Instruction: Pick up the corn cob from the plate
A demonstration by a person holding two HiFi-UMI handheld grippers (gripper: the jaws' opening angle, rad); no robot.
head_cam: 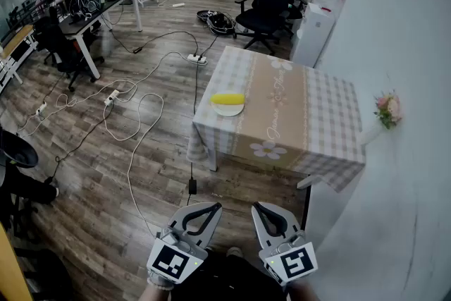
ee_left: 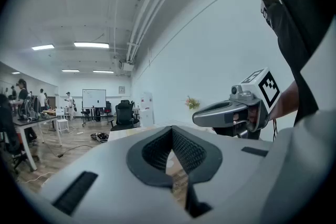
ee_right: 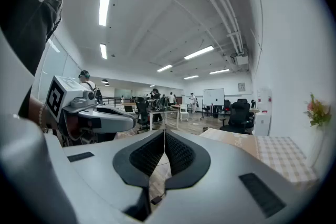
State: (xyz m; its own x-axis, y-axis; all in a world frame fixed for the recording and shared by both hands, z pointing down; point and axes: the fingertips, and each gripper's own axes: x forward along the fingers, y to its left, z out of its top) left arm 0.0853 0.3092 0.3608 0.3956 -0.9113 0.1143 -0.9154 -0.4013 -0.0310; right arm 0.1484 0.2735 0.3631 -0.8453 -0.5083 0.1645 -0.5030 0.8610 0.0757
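Yellow corn cob (head_cam: 227, 99) flat on its side on a small white plate (head_cam: 230, 111), toward the plate's far rim, nothing else on the plate with it. Sits near the left edge of the tabletop (head_cam: 282, 113), probably so as to be reachable from the open floor side without leaning across the cloth (head_cam: 331, 109). Checked cloth, with a beige middle strip and printed daisies. Right side of the tabletop close against the white wall (head_cam: 409, 46), with a small bunch of pink flowers (head_cam: 388, 109) at that wall just off the edge. Beyond it, a black office chair (head_cam: 266, 3); to the left, wooden floor (head_cam: 106, 173) with loose cables (head_cam: 134, 120). Well apart from all this, at the bottom of the head view, 2 tools side by side in front of the body: left tongs (head_cam: 213, 208) pressed together with nothing between them, right tongs (head_cam: 258, 208) likewise pressed together and empty, both about level and aimed toward the tabletop. Looks like a ready posture before any approach: cob untouched, pick-up not yet begun. Calls next, by this reading, for a walk up to that left edge, 1 pair of tongs spread, then a pinch across the cob's middle; round and smooth, so likely to roll on the plate if nudged off-centre.
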